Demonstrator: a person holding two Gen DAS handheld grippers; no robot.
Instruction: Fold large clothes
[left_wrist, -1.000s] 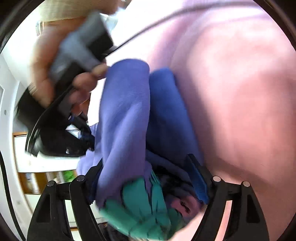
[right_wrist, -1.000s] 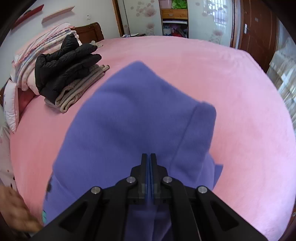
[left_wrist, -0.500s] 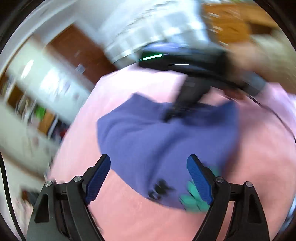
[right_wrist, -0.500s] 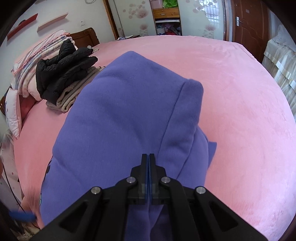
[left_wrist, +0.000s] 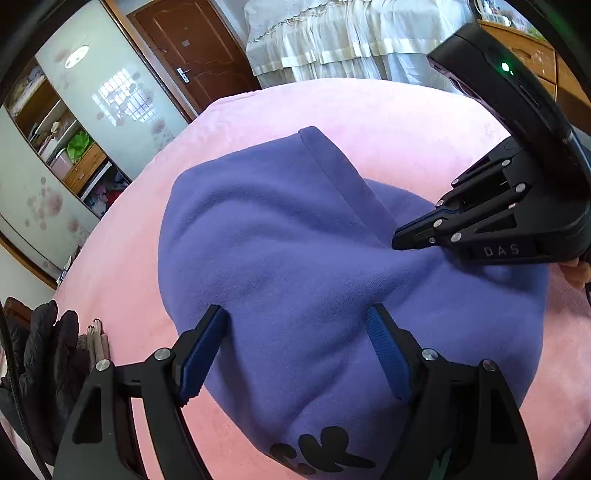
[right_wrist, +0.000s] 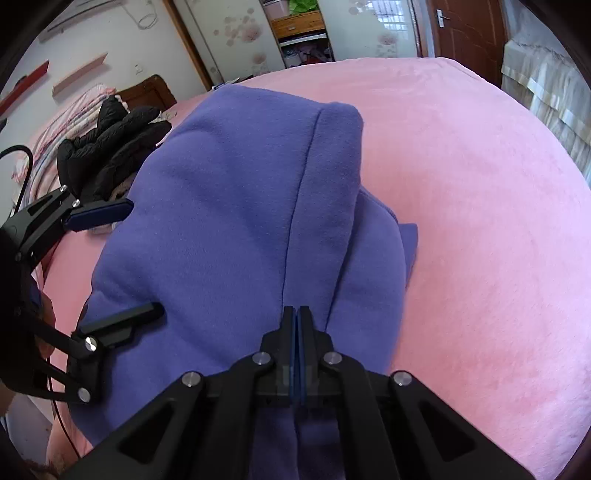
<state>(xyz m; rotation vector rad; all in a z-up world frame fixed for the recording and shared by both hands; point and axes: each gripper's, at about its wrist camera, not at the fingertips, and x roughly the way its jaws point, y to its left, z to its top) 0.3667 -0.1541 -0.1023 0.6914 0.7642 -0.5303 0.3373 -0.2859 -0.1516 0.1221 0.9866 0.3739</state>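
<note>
Left wrist view: pink bedspread (left_wrist: 388, 110), brown door (left_wrist: 184, 59), white curtains (left_wrist: 343, 33).

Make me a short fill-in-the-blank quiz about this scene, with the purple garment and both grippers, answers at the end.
1. The purple sweatshirt lies on a ____ blanket.
2. The right gripper has its jaws ____ on the sweatshirt's fabric.
3. The left gripper has ____ clamped between its closing jaws.
4. The folded jacket beside the sweatshirt is ____.

Answers: pink; shut; nothing; black
</note>
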